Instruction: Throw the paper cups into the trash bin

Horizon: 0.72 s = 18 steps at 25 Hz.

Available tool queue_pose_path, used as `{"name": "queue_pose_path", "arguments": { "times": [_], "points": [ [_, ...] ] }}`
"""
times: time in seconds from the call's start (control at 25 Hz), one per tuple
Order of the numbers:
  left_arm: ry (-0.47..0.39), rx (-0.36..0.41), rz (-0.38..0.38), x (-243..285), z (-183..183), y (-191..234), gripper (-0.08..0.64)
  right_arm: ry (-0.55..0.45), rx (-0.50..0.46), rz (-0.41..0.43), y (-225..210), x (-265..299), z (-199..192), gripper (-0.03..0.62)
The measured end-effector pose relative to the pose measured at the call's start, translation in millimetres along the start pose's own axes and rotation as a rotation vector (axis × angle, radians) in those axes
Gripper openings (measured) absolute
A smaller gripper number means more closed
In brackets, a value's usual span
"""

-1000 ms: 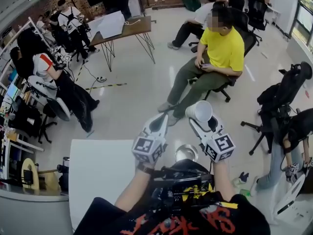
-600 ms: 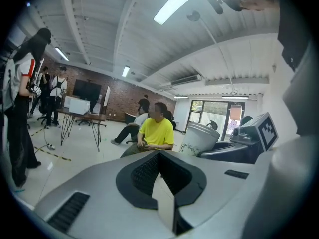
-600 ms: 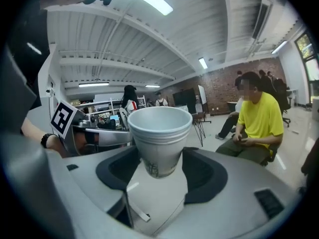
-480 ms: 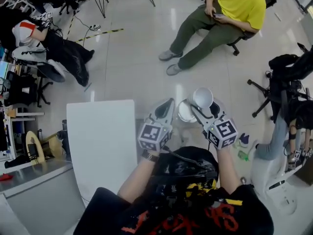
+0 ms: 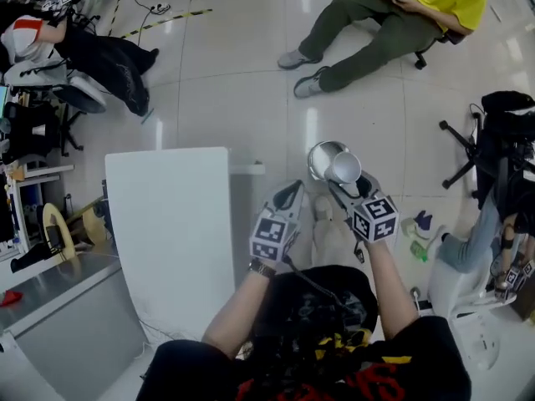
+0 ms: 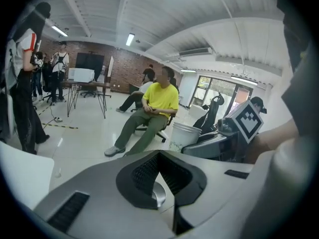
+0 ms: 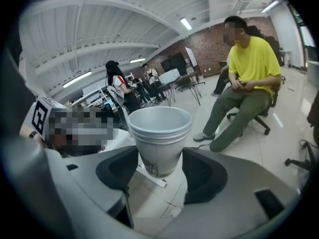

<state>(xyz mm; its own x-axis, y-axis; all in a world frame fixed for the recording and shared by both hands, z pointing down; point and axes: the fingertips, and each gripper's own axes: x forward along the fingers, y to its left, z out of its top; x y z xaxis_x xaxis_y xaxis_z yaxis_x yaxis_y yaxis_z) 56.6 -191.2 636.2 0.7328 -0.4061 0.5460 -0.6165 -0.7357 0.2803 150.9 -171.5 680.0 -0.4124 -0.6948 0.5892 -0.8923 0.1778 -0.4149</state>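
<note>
A stack of white paper cups (image 5: 343,167) (image 7: 159,133) sits upright between the jaws of my right gripper (image 5: 345,180) (image 7: 160,164), which is shut on the stack's lower part. In the head view the cups hang right over the rim of a round shiny metal trash bin (image 5: 318,153) on the floor. My left gripper (image 5: 290,193) (image 6: 159,156) is beside it on the left, shut with nothing in it, its tips meeting. The left gripper view shows the cups (image 6: 185,136) and the right gripper's marker cube (image 6: 247,120) to its right.
A white table (image 5: 167,224) stands close at the left. A seated person in a yellow shirt (image 5: 393,19) is beyond the bin. A black office chair (image 5: 501,132) and a green bottle (image 5: 418,250) on the floor are at the right.
Both grippers have come down together and tipped toward the floor. The cups, held the whole time, have dropped from in front of the seated person to just over the bin.
</note>
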Motion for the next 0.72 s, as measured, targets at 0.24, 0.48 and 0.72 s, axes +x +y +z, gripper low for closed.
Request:
{"name": "queue_pose_path", "arguments": {
  "times": [0.24, 0.48, 0.72],
  "points": [
    [0.082, -0.095, 0.021, 59, -109, 32, 0.003, 0.138, 0.064, -0.003, -63, 89, -135, 0.287],
    [0.055, -0.164, 0.019, 139, -206, 62, 0.003, 0.208, 0.052, -0.009, -138, 201, -239, 0.287],
    [0.06, -0.182, -0.003, 201, -276, 78, 0.003, 0.437, 0.045, -0.075, -194, 282, -373, 0.287]
  ]
}}
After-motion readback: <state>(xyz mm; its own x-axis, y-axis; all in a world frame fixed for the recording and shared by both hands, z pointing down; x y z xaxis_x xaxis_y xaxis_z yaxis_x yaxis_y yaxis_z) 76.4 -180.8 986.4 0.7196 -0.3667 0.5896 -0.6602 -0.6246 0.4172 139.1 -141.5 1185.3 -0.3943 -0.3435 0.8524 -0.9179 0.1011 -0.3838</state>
